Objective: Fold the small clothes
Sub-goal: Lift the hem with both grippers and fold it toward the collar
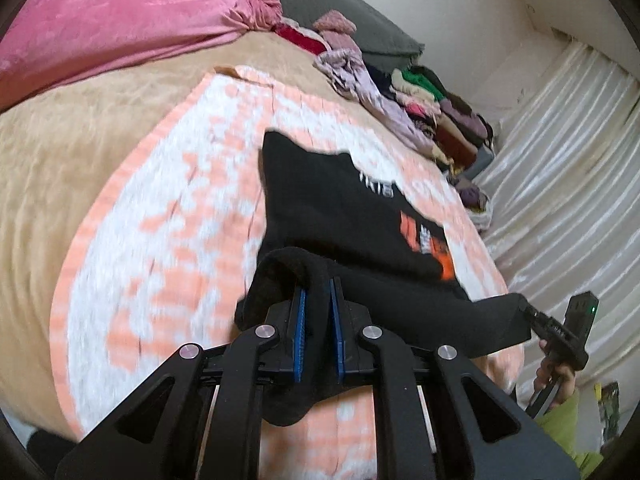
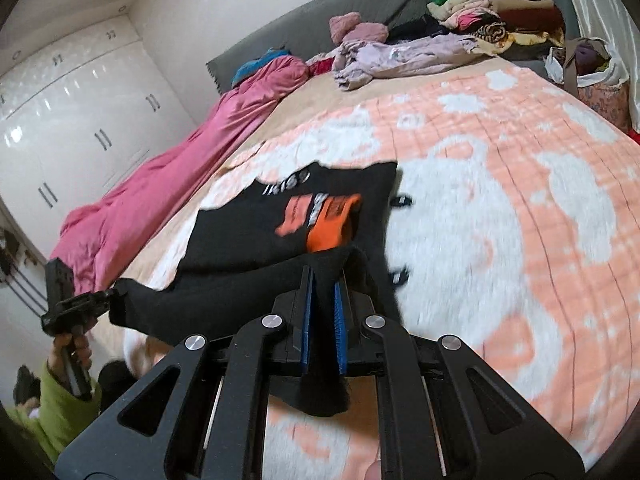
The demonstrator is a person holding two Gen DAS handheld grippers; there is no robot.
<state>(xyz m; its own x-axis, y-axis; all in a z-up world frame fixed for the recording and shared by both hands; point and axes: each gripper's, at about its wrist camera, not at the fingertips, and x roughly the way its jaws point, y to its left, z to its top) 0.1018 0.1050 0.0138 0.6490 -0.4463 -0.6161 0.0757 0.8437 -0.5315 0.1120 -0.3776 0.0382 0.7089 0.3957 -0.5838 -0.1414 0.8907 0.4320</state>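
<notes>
A small black garment with an orange and white print lies partly on the orange-and-white blanket; its near edge is lifted. My left gripper is shut on one near corner of it. My right gripper is shut on the other near corner of the black garment. The fabric stretches between the two grippers. The right gripper also shows in the left wrist view, and the left gripper shows in the right wrist view.
A pink cover lies bunched along the bed's far side. A pile of mixed clothes and a lilac garment sit near the grey headboard. A bag stands by the curtain. White wardrobes line the wall.
</notes>
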